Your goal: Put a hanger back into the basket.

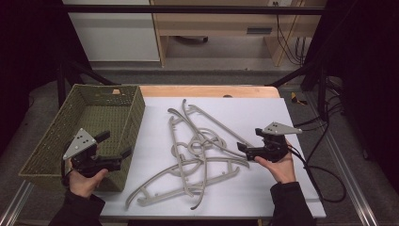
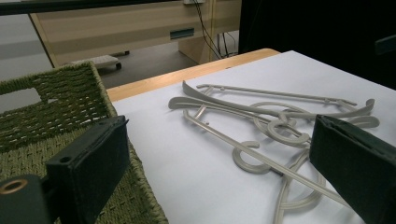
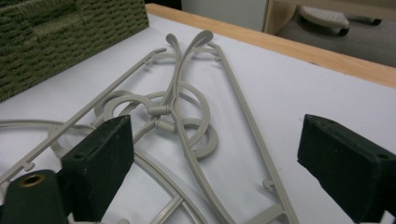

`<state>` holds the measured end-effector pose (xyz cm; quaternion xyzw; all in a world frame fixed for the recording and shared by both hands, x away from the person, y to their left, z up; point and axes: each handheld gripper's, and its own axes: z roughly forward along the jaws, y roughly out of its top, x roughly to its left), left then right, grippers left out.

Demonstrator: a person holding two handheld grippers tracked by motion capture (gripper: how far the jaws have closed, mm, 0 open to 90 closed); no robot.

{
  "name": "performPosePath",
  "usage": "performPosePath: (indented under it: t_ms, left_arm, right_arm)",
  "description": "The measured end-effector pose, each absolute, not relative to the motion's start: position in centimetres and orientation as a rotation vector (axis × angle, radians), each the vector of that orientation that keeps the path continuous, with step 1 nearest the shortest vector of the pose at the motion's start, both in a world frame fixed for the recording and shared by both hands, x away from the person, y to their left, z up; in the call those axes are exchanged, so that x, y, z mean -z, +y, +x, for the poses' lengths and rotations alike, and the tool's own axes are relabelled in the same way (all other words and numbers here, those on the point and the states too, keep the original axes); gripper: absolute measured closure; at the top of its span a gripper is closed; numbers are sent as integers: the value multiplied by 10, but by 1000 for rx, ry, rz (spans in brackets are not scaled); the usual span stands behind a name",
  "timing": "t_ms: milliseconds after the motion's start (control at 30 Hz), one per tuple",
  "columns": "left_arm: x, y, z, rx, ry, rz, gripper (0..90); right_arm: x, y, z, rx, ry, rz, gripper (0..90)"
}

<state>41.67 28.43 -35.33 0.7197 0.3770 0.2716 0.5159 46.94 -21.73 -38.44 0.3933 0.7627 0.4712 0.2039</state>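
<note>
Hangers (image 1: 197, 150), grey plastic ones, are heaped in a tangle mid-table on the white sheet (image 1: 263, 117), hooks looped through each other so it's hard to tell how many there are. Left of them sits an olive woven basket (image 1: 136, 110), its near wall partly hidden by the left gripper (image 1: 117, 146), whose jaws are spread wide with nothing in them. The right gripper (image 1: 249, 141) hovers at the pile's right edge, jaws also apart and empty. A wooden table edge (image 1: 211, 90) peeks out behind the sheet, and pale cabinets (image 1: 211, 23) with dangling cables stand beyond.
</note>
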Motion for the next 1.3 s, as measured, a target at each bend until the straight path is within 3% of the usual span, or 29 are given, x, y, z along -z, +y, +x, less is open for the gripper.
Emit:
performPosePath:
  t_ms: [133, 633, 833, 1133, 1300]
  left_arm:
    - [353, 285, 416, -648, 905, 1722, 45]
    - [352, 285, 415, -650, 900, 1724, 49]
    - [353, 285, 416, -646, 900, 1723, 51]
    - [354, 285, 417, -641, 901, 1718, 55]
    - [354, 285, 417, -642, 901, 1721, 55]
  right_arm:
    - [393, -205, 484, -1270, 2217, 1098, 178]
    - [449, -169, 526, -980, 2459, 1165, 278]
    - [462, -164, 531, -868, 2513, 1187, 412]
    - [463, -166, 536, -829, 2589, 1131, 700]
    - [462, -167, 540, -849, 2644, 1080, 746]
